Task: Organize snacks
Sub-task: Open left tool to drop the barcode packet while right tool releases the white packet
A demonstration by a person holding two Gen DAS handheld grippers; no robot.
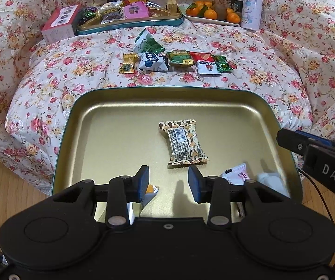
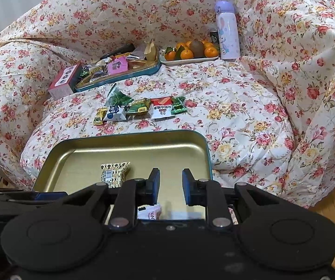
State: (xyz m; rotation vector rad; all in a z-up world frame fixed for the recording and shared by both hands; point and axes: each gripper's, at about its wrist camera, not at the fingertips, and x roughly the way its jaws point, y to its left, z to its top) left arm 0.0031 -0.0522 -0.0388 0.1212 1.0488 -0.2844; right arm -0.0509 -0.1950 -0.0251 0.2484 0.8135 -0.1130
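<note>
A gold tin tray (image 1: 81, 121) (image 2: 57, 161) with a teal rim lies on the floral cloth right below both grippers. A brown-and-cream patterned snack packet (image 1: 183, 143) (image 2: 115, 171) lies flat in its middle. My left gripper (image 1: 168, 175) hovers over the tray just short of that packet, open and empty. A pink-and-white packet (image 1: 236, 176) (image 2: 150, 212) and an orange-and-silver packet (image 1: 151, 191) lie at the tray's near side. My right gripper (image 2: 170, 177) hangs over the tray's right part, its jaws drawn to a narrow gap with nothing between them. A row of loose snacks (image 1: 174, 61) (image 2: 139, 109) lies on the cloth beyond the tray.
A second teal tray (image 1: 130, 23) (image 2: 120, 74) heaped with snacks sits at the back, a pink box (image 1: 60, 23) to its left. Right of it stand a plate of oranges (image 1: 211, 14) and a lilac bottle (image 1: 252, 2). Wooden floor (image 1: 15, 182) shows at the lower left.
</note>
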